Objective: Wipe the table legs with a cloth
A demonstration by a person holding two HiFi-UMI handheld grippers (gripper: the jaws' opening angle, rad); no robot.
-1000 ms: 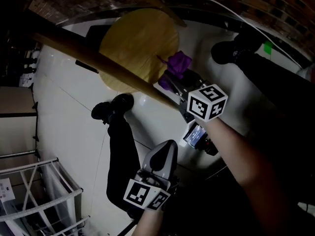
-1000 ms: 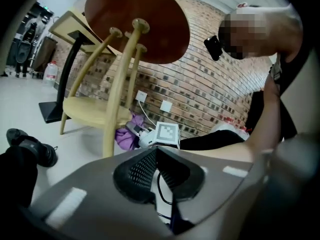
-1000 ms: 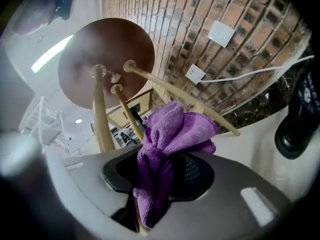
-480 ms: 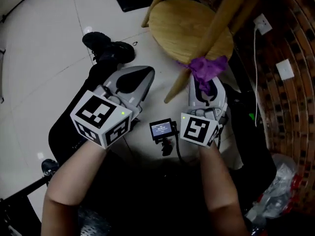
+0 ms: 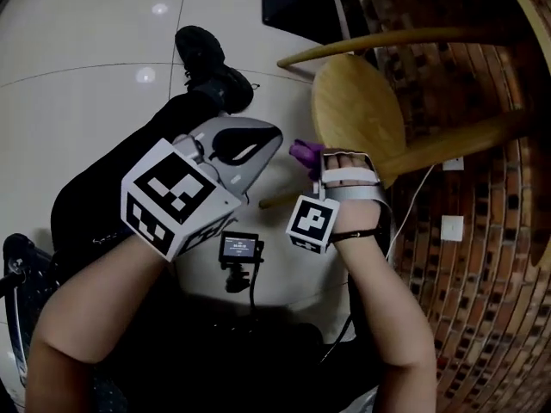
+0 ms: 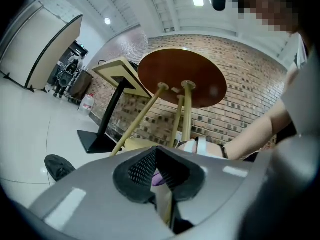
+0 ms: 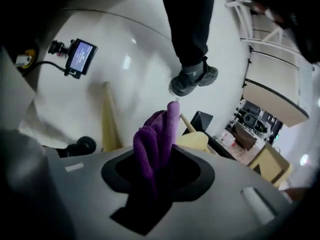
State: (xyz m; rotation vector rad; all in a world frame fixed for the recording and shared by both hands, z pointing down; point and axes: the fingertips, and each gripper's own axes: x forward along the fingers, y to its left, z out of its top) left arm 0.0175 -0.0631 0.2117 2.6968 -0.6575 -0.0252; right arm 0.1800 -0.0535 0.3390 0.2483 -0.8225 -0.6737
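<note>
My right gripper [image 5: 317,163] is shut on a bunched purple cloth [image 5: 303,151], which sticks out past its jaws [image 7: 157,134]. The cloth hangs just above the lower end of a pale wooden table leg [image 5: 280,200], which the right gripper view shows as a leg [image 7: 109,119] to the left of the cloth. Other legs [image 5: 456,143] slant up to the round tabletop [image 6: 182,76]. A round wooden disc [image 5: 357,114] sits low among them. My left gripper [image 5: 271,140] is level beside the right, shut, with nothing held.
A small screen device [image 5: 239,248] with a cable lies on the white tiled floor between my arms. A person's black shoe [image 5: 211,58] stands beyond the left gripper. A brick wall [image 5: 482,256] runs along the right, and another table's black pedestal base [image 5: 297,7] is behind.
The head view has swung round. My right gripper has rolled over with the cloth and slid toward the leg's lower end. My left gripper has come up level beside it.
</note>
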